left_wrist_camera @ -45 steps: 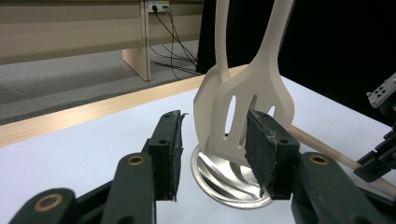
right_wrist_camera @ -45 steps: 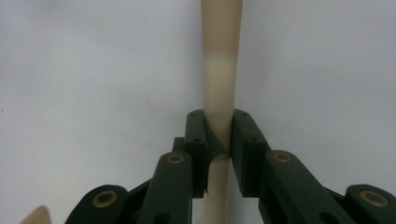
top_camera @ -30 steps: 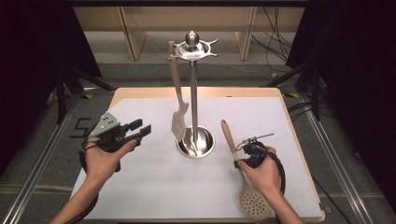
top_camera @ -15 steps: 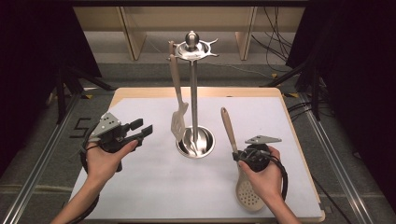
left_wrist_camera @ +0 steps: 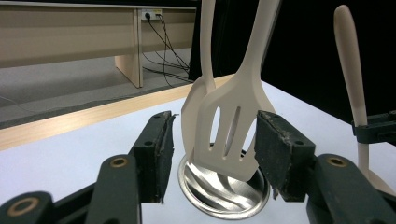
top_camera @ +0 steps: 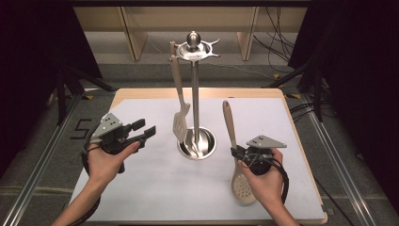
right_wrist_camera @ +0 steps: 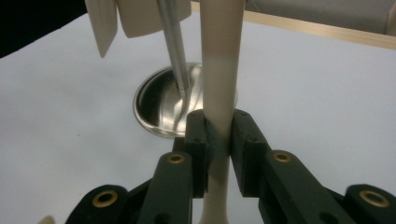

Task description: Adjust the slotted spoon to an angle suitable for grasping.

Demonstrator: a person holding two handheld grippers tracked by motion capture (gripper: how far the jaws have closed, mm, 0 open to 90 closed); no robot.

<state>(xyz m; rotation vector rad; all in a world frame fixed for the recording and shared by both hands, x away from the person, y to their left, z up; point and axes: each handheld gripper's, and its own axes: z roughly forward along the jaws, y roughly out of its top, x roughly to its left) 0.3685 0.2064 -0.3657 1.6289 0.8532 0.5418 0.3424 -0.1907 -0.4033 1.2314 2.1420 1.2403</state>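
Your left gripper [top_camera: 141, 131] is hovering over the left side of the worktop [top_camera: 155, 188] with its jaws standing wide and holding nothing. In the left gripper view those jaws are framing the slotted spatula [left_wrist_camera: 233, 130] that is hanging from the stand [top_camera: 194, 94], but they are not touching it. Let that hand idle where it is, clear of the stand's round steel base [top_camera: 197, 143], so it is not nudging the hanging utensil into a swing.

At the centre, the stand is carrying the slotted spatula on 1 of its top hooks [top_camera: 195, 47]; a second pale utensil [left_wrist_camera: 196, 107] is hanging just behind the spatula in the left gripper view. The other prongs look free from above, though I cannot tell which one sits nearest.

To the right, your right gripper [top_camera: 239, 157] is clamping the perforated spoon [top_camera: 241, 186] part-way along its handle, with the bowl low beside your hand and the handle tip [top_camera: 226, 104] pointing up towards the stand. In the right gripper view the jaws are squeezing the handle squarely.

The step looks like hanging this spoon. As you are raising it, be keeping the grip firm, the handle near upright, and the tip clear of the pole [right_wrist_camera: 173, 51]. Aim for a free prong away from the spatula.
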